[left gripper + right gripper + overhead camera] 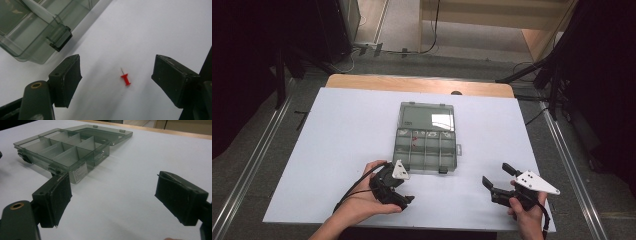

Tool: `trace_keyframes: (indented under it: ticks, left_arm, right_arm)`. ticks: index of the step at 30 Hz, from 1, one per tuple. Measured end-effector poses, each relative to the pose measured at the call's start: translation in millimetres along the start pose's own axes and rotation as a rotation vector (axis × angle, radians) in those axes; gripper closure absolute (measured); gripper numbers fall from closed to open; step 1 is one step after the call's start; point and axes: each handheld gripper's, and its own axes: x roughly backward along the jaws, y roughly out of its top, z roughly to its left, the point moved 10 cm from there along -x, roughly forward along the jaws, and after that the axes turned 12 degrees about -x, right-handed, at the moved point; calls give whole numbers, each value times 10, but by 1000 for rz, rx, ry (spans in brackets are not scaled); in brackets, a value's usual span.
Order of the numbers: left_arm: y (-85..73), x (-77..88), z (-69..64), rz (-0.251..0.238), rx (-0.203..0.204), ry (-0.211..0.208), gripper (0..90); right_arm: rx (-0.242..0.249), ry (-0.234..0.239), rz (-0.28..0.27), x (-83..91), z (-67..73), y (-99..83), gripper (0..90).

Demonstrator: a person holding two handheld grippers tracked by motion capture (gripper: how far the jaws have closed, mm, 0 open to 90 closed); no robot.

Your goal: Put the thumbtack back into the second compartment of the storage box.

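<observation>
Red pushpin [125, 79] lies between the pads of our left claw [116, 82] on the white tabletop [155, 30], just off the corner of the clear compartment box [37, 32].

We read the step in hand as the pick-up: the left claw stands fairly wide over the pin, its pads clear of it on both sides, nothing gripped yet. The pin lies on its side, point toward the box. The next move, as we judge it, calls for lowering until the pads flank the small red head, then closing squarely so it does not skid away. Our right claw [112, 202] waits wide and empty near the tabletop's front edge, well apart, facing the box with its lid [105, 132] thrown back. A white label [80, 171] sits on the box's front wall; its print is too small for us to read.
</observation>
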Motion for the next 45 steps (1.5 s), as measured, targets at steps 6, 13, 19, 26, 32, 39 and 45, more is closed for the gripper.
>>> trace_keyframes:
  ticks: [6,13,19,26,32,39,45]
  left_arm:
    - [-33,-8,-46,-2,13,-30,322]
    - [-77,-26,-91,7,7,-49,483]
    - [-92,-41,-101,6,17,-61,583]
    - [-141,-97,-120,45,6,-57,652]
    - [-157,-124,-102,50,8,-36,726]
    - [-165,-127,-86,60,-7,-6,806]
    - [-164,-128,-86,59,-21,-5,846]
  right_arm:
    - [-1,-1,1,2,3,-2,140]
    - [-2,-2,-1,-3,-2,1,140]
    - [2,0,-2,-8,-2,2,140]
    - [-4,0,0,-4,-4,-1,140]
    - [-5,0,1,-5,-3,-3,140]
    - [-4,0,1,-6,-6,-4,140]
    - [0,2,1,-10,-1,-3,140]
